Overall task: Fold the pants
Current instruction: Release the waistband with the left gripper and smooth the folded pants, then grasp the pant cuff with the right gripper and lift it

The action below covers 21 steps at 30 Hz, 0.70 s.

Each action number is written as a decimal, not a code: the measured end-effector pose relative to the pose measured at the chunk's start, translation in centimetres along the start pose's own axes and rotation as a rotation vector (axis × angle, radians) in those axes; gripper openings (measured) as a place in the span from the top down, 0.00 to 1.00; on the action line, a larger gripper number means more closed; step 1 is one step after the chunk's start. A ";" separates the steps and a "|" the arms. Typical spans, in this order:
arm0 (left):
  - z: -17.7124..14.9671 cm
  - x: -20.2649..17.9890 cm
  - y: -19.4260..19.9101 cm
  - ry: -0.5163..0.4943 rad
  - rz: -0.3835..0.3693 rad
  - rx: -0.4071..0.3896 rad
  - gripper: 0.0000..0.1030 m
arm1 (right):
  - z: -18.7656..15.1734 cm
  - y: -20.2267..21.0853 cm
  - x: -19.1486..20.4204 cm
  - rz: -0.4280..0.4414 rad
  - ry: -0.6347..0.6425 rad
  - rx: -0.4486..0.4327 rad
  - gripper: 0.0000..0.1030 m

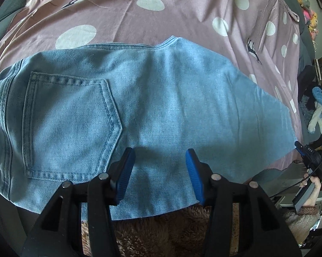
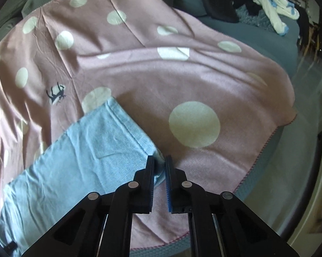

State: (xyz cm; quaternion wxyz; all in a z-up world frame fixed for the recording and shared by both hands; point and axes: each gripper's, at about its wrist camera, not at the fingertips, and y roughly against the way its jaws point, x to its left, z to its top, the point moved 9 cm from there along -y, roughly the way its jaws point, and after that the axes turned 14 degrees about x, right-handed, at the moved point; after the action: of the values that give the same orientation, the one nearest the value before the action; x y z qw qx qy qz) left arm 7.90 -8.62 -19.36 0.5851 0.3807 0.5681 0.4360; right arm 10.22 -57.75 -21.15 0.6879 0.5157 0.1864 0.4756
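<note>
Light blue denim pants [image 1: 161, 107] lie flat on a pink sheet with white dots [image 1: 139, 21], seat side up with a back pocket [image 1: 69, 128] at the left. My left gripper [image 1: 160, 156] is open and empty, hovering over the near edge of the pants beside the pocket. In the right wrist view the leg end of the pants [image 2: 92, 150] runs diagonally from the lower left. My right gripper [image 2: 160, 160] is nearly closed, and its fingers pinch the hem corner of the leg.
The pink sheet [image 2: 182, 75] covers a grey-blue sofa [image 2: 268, 42]. A heap of white and blue clothes [image 2: 268, 6] lies at the far right. A brown fleece sleeve [image 1: 161, 231] shows under the left gripper. The sheet's edge [image 2: 274, 132] drops off at right.
</note>
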 end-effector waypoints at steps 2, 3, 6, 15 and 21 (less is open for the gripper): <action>0.0 -0.1 -0.1 -0.003 0.009 -0.002 0.51 | -0.1 -0.2 -0.2 -0.003 0.008 0.004 0.92; 0.0 -0.2 -0.1 -0.008 0.014 -0.003 0.50 | -0.2 -0.6 -0.4 -0.002 0.008 0.014 0.92; -0.1 -0.3 -0.1 -0.006 0.021 -0.005 0.50 | -0.6 -1.9 -0.7 -0.013 0.001 0.035 0.92; -1.1 -2.5 1.3 -0.051 -0.034 0.004 0.49 | -0.7 -2.0 -0.8 -0.018 0.002 0.019 0.92; -1.9 -2.9 1.4 -0.063 -0.027 0.005 0.31 | -1.7 -0.2 -1.6 0.018 -0.043 -0.027 0.60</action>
State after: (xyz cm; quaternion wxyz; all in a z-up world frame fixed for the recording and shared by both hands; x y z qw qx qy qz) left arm 5.99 -11.03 -17.19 0.6073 0.3880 0.5557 0.4145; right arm 8.24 -58.22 -22.45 0.6942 0.5181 0.1607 0.4731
